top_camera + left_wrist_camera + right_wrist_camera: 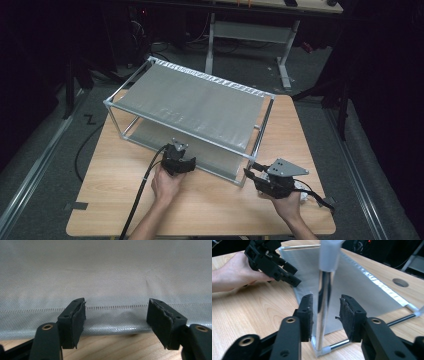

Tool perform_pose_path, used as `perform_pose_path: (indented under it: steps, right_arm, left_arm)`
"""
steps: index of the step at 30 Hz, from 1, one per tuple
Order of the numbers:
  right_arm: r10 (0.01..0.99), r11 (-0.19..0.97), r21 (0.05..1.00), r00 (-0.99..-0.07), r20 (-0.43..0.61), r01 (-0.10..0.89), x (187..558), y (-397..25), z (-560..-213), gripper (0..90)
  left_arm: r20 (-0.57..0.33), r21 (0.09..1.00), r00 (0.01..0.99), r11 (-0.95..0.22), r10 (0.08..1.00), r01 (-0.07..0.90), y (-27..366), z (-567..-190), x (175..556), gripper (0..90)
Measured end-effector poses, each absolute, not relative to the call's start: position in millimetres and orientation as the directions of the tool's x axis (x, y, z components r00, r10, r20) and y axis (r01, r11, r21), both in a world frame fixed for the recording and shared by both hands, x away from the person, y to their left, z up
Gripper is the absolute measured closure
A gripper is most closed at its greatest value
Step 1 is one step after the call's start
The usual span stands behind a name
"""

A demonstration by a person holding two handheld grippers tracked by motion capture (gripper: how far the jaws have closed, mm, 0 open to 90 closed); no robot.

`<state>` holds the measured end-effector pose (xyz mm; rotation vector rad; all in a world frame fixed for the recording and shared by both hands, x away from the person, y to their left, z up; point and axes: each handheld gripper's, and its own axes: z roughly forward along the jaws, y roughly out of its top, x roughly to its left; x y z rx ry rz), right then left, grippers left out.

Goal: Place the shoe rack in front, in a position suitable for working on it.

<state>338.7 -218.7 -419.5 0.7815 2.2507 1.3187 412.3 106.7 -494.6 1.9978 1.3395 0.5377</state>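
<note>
A metal-tube rack with two grey fabric shelves stands on the wooden table [115,200]. Its upper shelf [195,102] sits above a lower shelf [105,277]. My left gripper [179,151] is at the rack's front side. It is open, its jaws level with the lower shelf's stitched hem [115,307] and holding nothing. That left gripper [292,275] also appears in a hand in the right gripper view. My right gripper [252,171] is at the rack's front right corner, where it [326,315] stands open with the chrome corner post [324,285] between its jaws, a gap on each side.
A round hole [400,282] is cut in the tabletop to the rack's right. A second desk on white legs [285,50] stands behind the table. Black cables trail from both grippers toward the near edge. Bare wood lies in front of the rack.
</note>
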Motion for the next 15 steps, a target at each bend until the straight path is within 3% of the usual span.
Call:
perform_pose_path:
  steps: [5,15]
  right_arm:
    - [0.662,0.373,0.889,-0.748,-0.054,0.266,339,-234,-419,51.8]
    - [0.78,0.359,0.848,-0.625,-0.043,0.39,338,-295,-439,45.1]
  left_arm:
    - [-0.017,0.72,0.392,-0.261,0.92,0.643,106,-496,412,31.8]
    - [-0.017,0.734,0.39,-0.254,0.921,0.63,106,-498,412,31.9]
